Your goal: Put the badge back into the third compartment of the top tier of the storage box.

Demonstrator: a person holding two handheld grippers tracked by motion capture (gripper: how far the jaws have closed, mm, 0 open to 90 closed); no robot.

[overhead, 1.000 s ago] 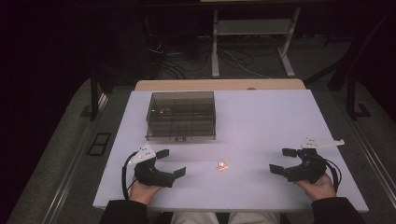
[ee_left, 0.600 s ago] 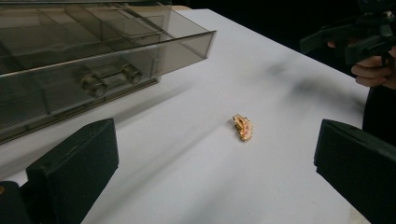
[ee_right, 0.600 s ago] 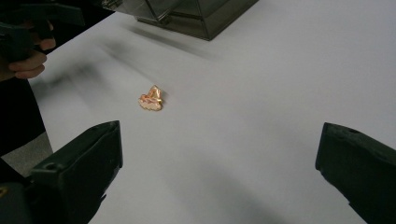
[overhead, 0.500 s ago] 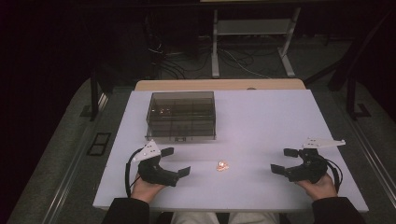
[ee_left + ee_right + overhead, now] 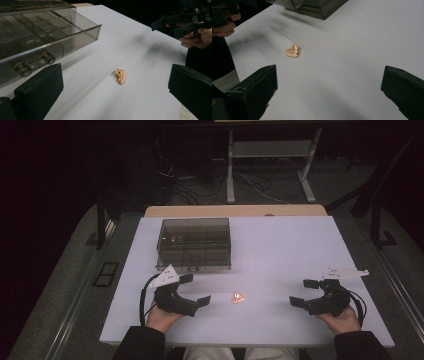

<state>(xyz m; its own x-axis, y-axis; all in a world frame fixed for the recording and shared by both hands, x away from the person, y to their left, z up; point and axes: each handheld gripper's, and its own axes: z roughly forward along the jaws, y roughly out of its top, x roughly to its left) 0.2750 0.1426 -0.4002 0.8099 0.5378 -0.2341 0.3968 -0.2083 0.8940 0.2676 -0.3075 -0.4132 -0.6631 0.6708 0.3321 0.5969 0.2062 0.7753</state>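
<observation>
Small gold-orange trinket (image 5: 238,297) lies bare on the white counter (image 5: 280,250), in front of the smoked compartment box (image 5: 194,243). Left tongs (image 5: 196,291), spread and empty, sit near the trinket; right tongs (image 5: 301,293), likewise spread, well apart from it. Trinket's long axis indistinct. No legible writing.

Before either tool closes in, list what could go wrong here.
1. The small gold piece lies flat and loose on the smooth table; the left tool could push it along instead of gripping it.
2. The smoky plastic box sits just beyond that tool, so a forward reach may bump it.
</observation>
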